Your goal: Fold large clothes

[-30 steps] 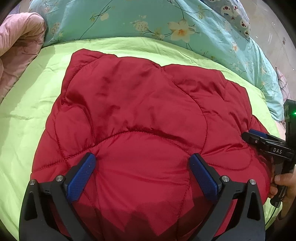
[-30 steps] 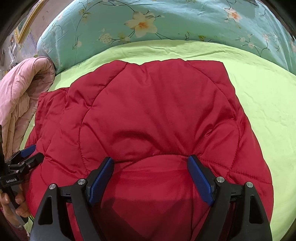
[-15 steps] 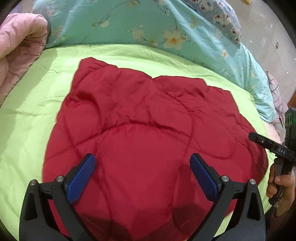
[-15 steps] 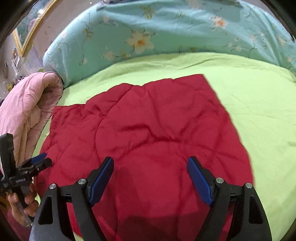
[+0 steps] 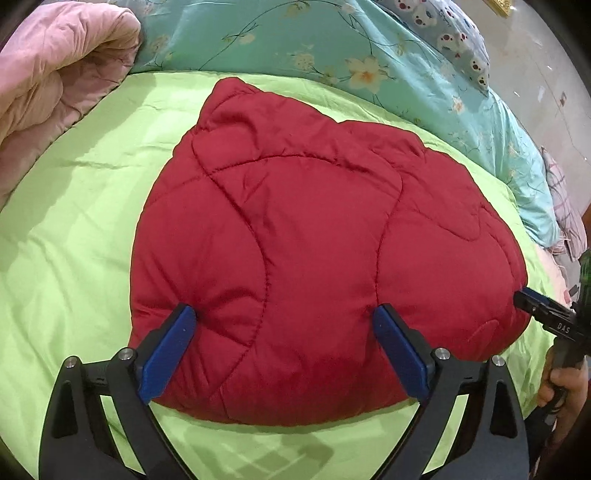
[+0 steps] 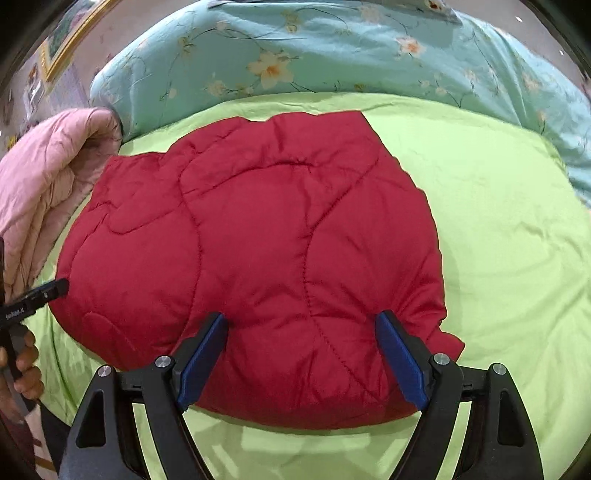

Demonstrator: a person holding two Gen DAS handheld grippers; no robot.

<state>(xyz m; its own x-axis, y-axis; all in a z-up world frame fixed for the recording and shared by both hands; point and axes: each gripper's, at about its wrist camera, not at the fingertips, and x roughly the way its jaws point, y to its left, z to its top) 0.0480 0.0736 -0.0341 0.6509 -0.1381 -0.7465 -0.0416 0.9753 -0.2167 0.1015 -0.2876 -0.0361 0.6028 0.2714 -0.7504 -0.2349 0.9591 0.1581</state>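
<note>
A red quilted jacket (image 5: 314,240) lies folded into a puffy bundle on the lime-green bedsheet (image 5: 74,229); it also shows in the right wrist view (image 6: 258,251). My left gripper (image 5: 284,332) is open, its blue pads hovering over the jacket's near edge. My right gripper (image 6: 303,339) is open too, above the near edge further right. Each gripper appears in the other's view, at the jacket's side: the right one (image 5: 532,306) and the left one (image 6: 48,291). Neither holds cloth.
A pink quilt (image 5: 55,74) is bunched at the left. A teal floral duvet (image 5: 332,48) runs along the far side of the bed. A patterned pillow (image 5: 454,33) lies at the far right. Bare green sheet (image 6: 509,240) lies right of the jacket.
Both grippers have pulled back and up from the jacket, so it looks smaller and its near edge and green sheet now show below the fingers. The jacket lies settled.
</note>
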